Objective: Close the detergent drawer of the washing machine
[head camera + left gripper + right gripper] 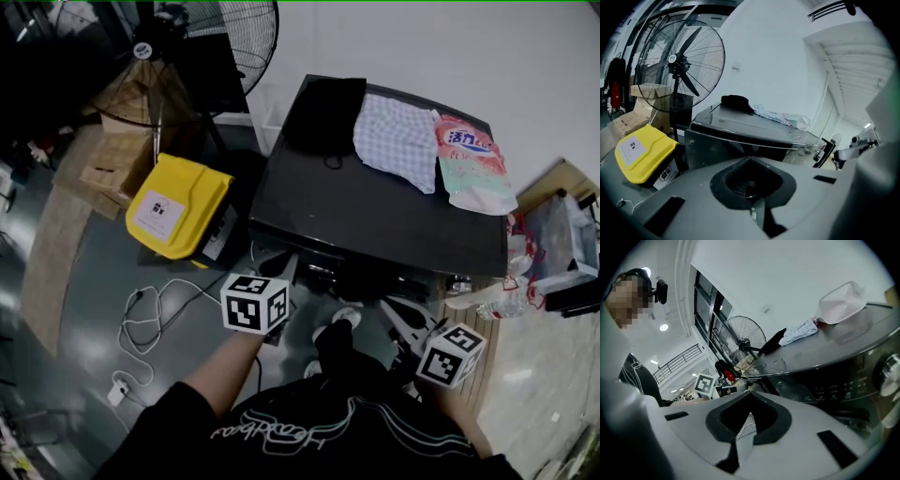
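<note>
The dark washing machine [375, 206] stands ahead of me, seen from above. On its lid lie a black cloth [328, 112], a checked cloth [398, 141] and a detergent pouch [473, 164]. Its front face is in shadow under the lid edge; a pale part [319, 274] juts out there, and I cannot tell if it is the drawer. My left gripper [274, 272] hovers shut and empty just before the front's left part. My right gripper [403, 319] is shut and empty lower right, with the control panel and knob [890, 376] to its right in the right gripper view.
A yellow case [178, 206] sits on the floor left of the machine, with a standing fan [187, 47] and cardboard boxes [112, 159] behind it. White cables [141, 319] trail on the floor. Plastic bottles [497, 300] and a bin [562, 244] crowd the right side.
</note>
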`<state>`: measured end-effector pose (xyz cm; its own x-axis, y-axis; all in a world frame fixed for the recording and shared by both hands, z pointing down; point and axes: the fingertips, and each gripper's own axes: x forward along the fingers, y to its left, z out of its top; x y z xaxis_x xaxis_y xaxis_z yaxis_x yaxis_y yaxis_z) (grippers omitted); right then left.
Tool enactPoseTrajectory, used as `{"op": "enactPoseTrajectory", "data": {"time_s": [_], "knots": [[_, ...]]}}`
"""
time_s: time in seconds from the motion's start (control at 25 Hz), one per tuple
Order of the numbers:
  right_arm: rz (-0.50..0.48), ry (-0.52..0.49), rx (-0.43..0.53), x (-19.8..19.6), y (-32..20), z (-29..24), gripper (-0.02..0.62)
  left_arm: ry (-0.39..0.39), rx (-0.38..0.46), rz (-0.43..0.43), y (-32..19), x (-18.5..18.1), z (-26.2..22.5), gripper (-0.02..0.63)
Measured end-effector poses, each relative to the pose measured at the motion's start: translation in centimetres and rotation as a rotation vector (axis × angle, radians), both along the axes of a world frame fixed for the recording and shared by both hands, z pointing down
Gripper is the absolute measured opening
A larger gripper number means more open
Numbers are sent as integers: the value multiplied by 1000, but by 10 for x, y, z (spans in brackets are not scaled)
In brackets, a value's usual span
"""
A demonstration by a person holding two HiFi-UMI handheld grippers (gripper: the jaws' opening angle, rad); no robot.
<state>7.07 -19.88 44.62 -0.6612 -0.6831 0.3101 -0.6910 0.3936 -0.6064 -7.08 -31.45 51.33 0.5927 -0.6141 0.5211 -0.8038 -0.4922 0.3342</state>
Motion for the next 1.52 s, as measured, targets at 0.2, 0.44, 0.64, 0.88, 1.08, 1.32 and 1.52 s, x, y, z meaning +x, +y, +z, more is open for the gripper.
{"op": "enactPoseTrajectory", "data": {"time_s": [0.2,0.44,0.64,0.88,1.08,1.32,1.52], "knots": [[0,2,27,4,-15,-5,26,-12,22,15,-3,0,-1,23],[5,1,41,9,-31,-11,26,-18,19,28,-5,2,-1,23],[0,1,32,8,-37,-8,26,1,20,37,-7,2,-1,23],[-16,1,27,4,-43,-4,26,-1,12,37,-9,3,0,23],[-24,0,29,6,-49,-6,26,0,4,37,-11,4,1,23],[-40,-3,19,8,-53,-6,26,-46,18,22,-22,8,2,23],[-55,-3,20,8,-58,-10,26,-24,-8,25,-24,7,1,23]]}}
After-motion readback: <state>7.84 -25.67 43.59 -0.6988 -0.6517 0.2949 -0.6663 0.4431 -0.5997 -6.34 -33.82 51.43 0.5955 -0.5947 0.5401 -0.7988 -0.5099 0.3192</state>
